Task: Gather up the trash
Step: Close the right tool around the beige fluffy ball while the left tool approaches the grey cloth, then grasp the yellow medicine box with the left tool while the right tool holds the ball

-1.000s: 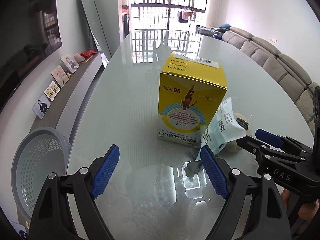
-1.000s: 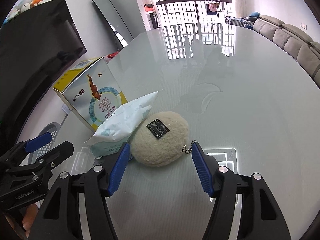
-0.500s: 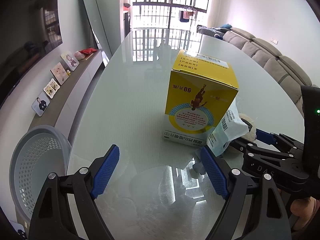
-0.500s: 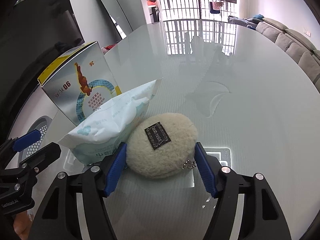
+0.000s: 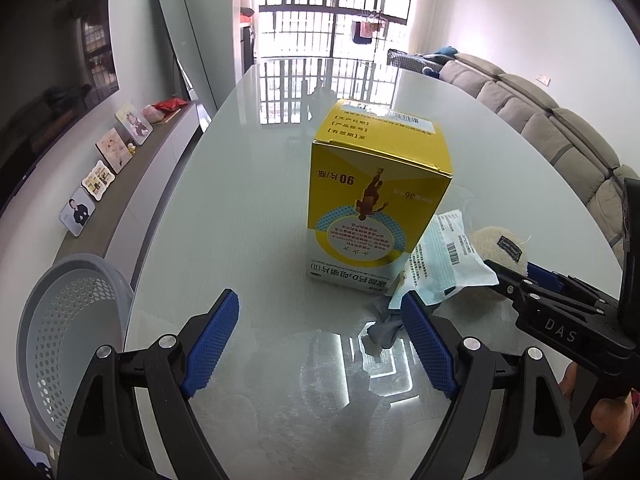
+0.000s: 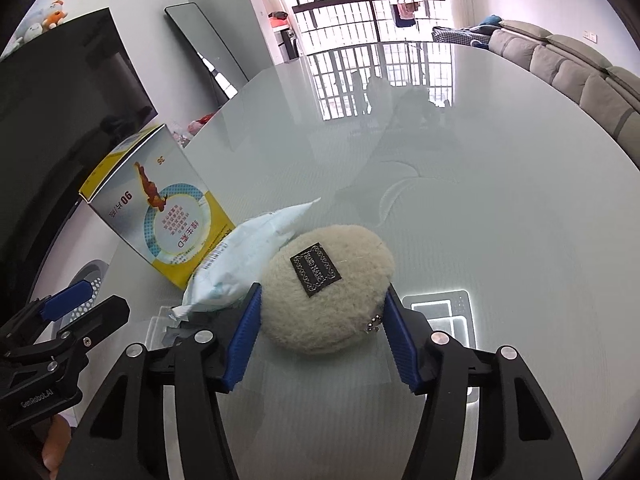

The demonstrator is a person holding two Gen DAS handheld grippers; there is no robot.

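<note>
Right gripper closing around fluffy pouch, mid-table

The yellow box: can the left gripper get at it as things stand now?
Probably yes. The yellow box stands upright ahead of the left gripper, its jaws wide, with bare glass table between; only the pale wrapper leans against one side.

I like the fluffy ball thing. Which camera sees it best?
The right wrist view: the fluffy pouch lies whole and close between the closing right gripper pads. In the left wrist view, only its top peeks out behind the packet.
</note>
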